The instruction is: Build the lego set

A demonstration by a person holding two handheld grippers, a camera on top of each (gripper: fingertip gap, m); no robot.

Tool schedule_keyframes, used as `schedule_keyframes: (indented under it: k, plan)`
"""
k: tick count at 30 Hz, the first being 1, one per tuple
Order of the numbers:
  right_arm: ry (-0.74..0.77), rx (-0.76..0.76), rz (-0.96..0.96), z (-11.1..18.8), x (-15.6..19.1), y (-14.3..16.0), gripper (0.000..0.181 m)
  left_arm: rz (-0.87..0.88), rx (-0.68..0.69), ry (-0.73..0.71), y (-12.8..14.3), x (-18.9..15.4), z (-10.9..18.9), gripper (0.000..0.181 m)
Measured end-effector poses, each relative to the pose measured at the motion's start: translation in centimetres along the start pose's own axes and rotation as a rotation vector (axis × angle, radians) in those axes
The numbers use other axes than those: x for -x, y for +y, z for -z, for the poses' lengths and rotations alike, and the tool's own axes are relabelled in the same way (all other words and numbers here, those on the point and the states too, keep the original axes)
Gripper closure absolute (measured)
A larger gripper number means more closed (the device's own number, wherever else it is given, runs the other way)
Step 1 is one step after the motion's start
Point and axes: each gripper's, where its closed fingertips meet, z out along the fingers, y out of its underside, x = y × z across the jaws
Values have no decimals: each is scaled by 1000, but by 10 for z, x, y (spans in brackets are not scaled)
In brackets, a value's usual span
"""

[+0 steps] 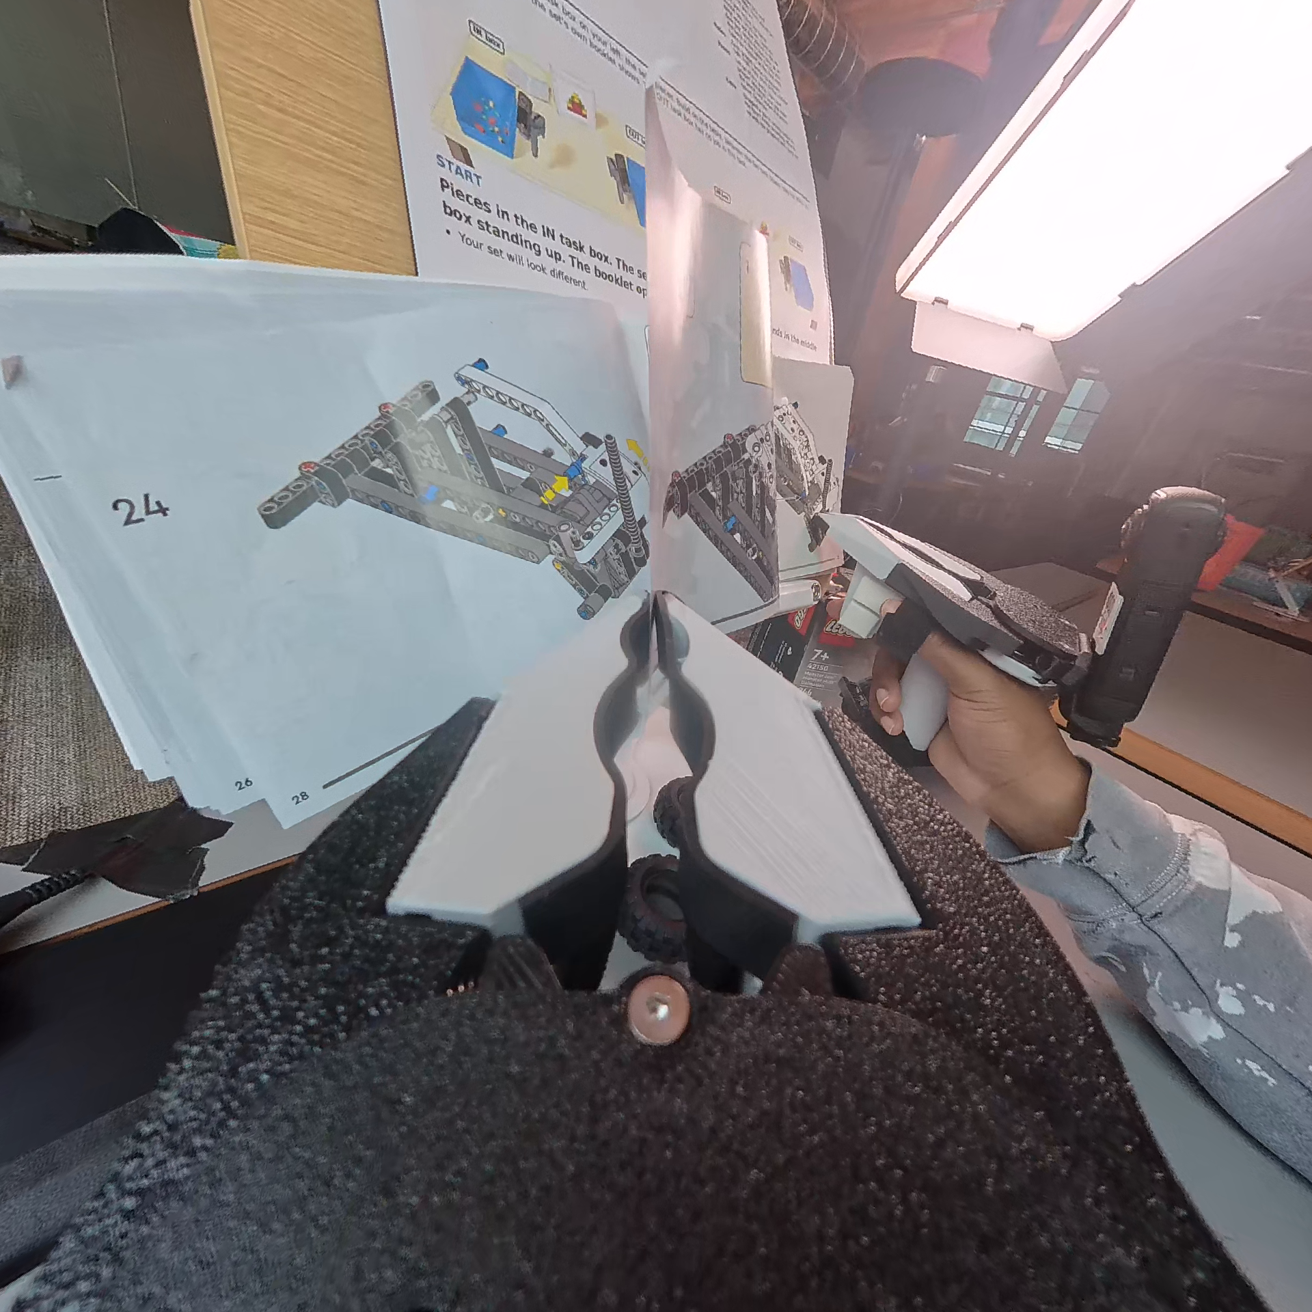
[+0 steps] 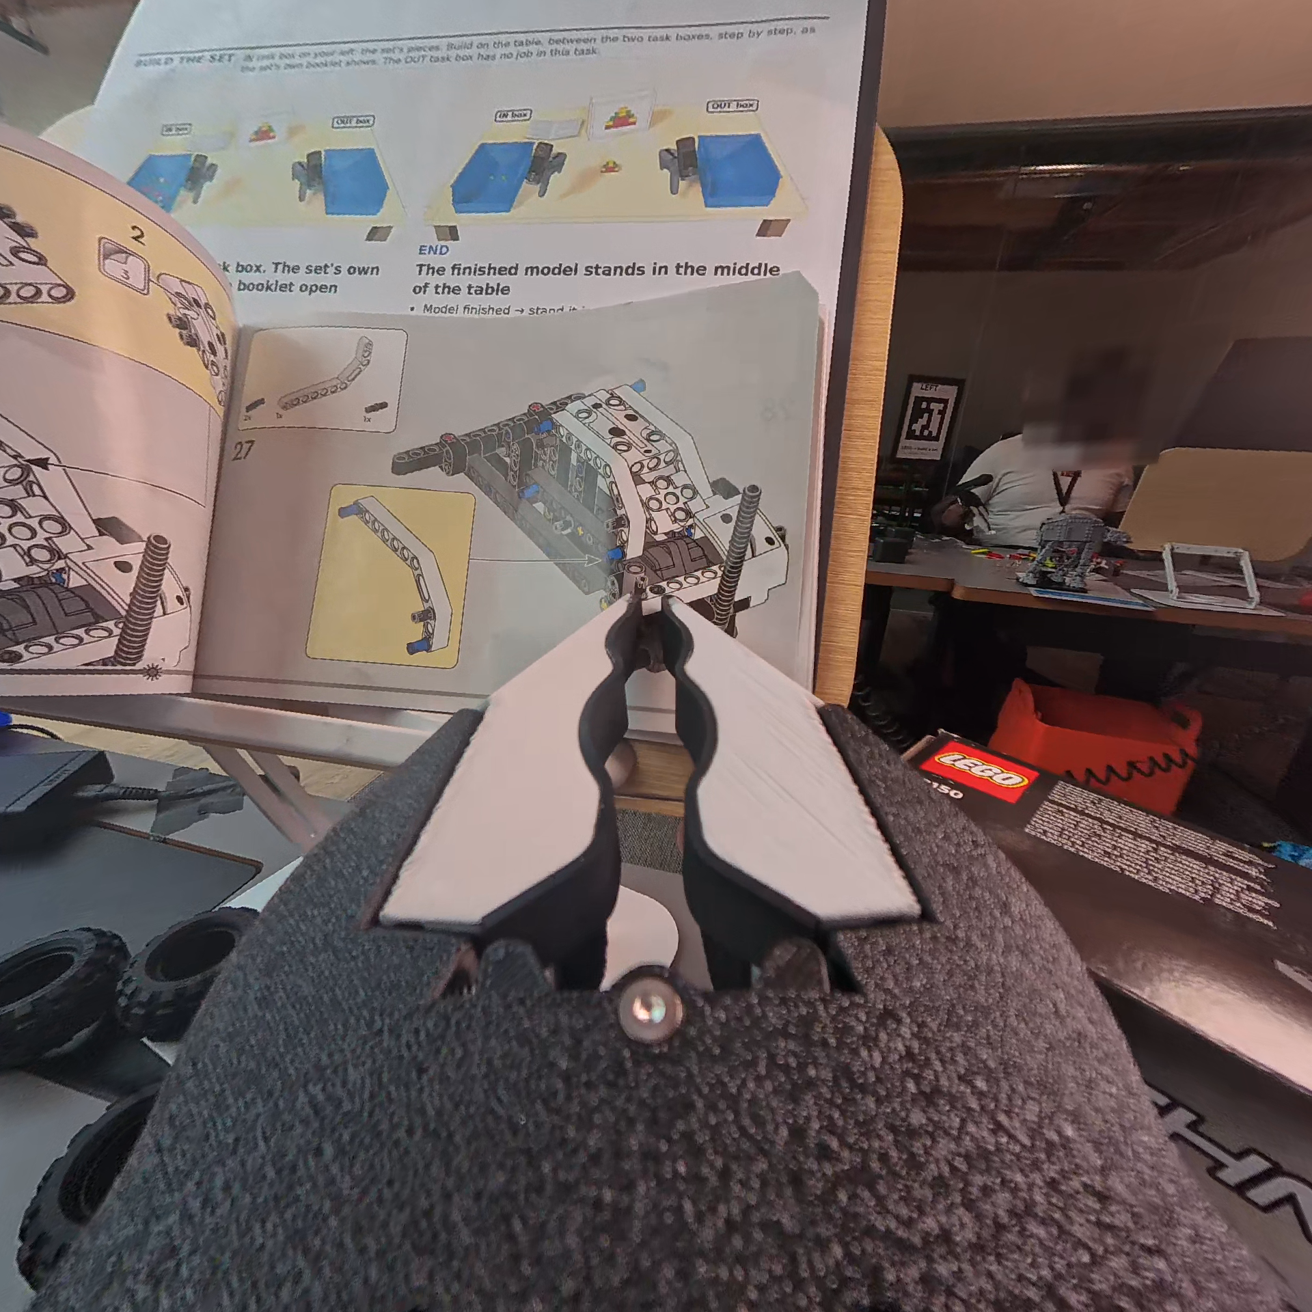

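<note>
Writing is showing on several things, and none of it is being repeated here. A white instruction sheet (image 2: 497, 177) is standing upright behind the desk, carrying bold headings, small captions and boxed labels over coloured pictures. The open booklet (image 2: 532, 497) in front of it is bearing printed step numbers beside its diagrams and, in the left wrist view, page numbers at its lower corners (image 1: 270, 791). A black box (image 2: 1136, 852) on the right is carrying a red brand logo, a number and dense white print. A black-and-white marker sign (image 2: 928, 419) is hanging on the far wall.
</note>
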Motion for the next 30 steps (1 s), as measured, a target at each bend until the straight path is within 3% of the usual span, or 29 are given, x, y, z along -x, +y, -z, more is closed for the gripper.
schedule_keyframes:
  k: [30]
  plan:
    - [-24, -13, 28, 1, 12, -5, 178, 1, 4, 1, 1, 1, 0, 181]
